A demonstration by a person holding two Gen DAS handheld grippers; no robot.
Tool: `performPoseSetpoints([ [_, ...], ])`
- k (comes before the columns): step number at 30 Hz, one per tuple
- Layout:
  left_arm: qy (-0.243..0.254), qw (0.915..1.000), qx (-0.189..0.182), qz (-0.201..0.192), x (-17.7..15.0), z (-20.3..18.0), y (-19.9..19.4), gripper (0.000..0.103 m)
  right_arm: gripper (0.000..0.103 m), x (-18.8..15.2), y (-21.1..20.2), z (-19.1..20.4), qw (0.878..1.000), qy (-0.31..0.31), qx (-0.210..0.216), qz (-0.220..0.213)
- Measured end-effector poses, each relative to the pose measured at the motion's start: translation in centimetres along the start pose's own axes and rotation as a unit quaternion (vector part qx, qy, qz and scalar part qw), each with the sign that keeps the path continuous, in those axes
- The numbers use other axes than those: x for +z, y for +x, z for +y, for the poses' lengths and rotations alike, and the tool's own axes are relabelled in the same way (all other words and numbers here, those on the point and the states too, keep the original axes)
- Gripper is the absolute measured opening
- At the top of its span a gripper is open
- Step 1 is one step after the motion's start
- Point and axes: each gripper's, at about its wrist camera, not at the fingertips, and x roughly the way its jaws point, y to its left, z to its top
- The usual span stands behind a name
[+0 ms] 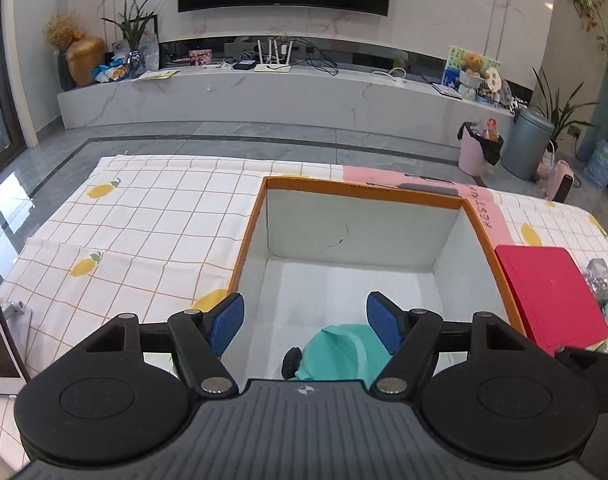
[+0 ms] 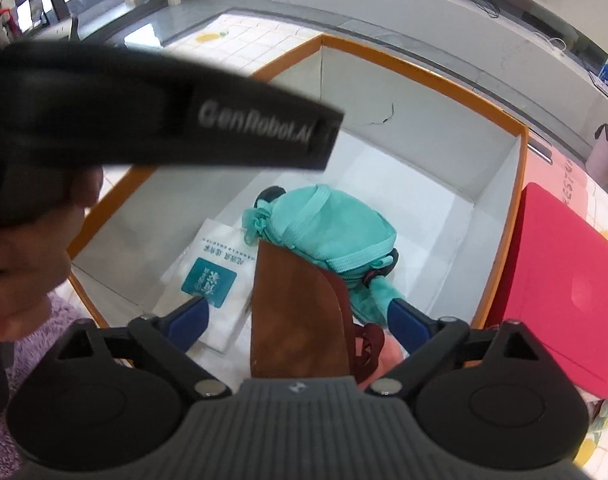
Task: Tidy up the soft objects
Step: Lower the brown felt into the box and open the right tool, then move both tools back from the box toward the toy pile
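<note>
Left wrist view: the left gripper (image 1: pixel 304 322) hangs wide open and empty over the orange-rimmed white cardboard box (image 1: pixel 469 204), a teal plush drawstring bag (image 1: pixel 335 354) just below it. Right wrist view, alone, shows a brown suede pouch (image 2: pixel 300 320) between the right gripper (image 2: pixel 300 316)'s spread, non-pressing pads inside the box, beside a white paper packet (image 2: pixel 220 276). The pouch looks light and floppy; I would pinch its upper edge.
</note>
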Motion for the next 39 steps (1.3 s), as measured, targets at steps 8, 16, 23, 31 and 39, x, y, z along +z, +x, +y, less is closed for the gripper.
performPoseSetpoints([
  [8, 0.017, 0.9997, 0.012, -0.011, 0.1, -0.4, -0.9, 0.082, 0.100, -0.2, -2.0, -0.6, 0.998, 0.036, -0.002, -0.042],
  [16, 0.008, 0.9993, 0.007, -0.037, 0.6, -0.7, -3.0, 0.082, 0.100, -1.0, -5.2, -1.5, 0.996, 0.049, -0.003, -0.075],
  [23, 0.003, 0.9969, -0.033, -0.071, 0.9, -2.3, -6.2, 0.082, 0.100, -3.8, -9.9, -4.3, 0.989, 0.075, -0.041, -0.119],
  [31, 0.019, 0.9906, -0.114, -0.073, -0.1, -7.6, -7.6, 0.082, 0.100, -9.1, -14.1, -10.3, 0.978, 0.122, -0.108, -0.130],
  [39, 0.114, 0.9816, -0.132, -0.077, -3.7, -15.5, -6.4, 0.082, 0.100, -14.5, -14.4, -18.4, 0.957, 0.203, -0.170, -0.115],
])
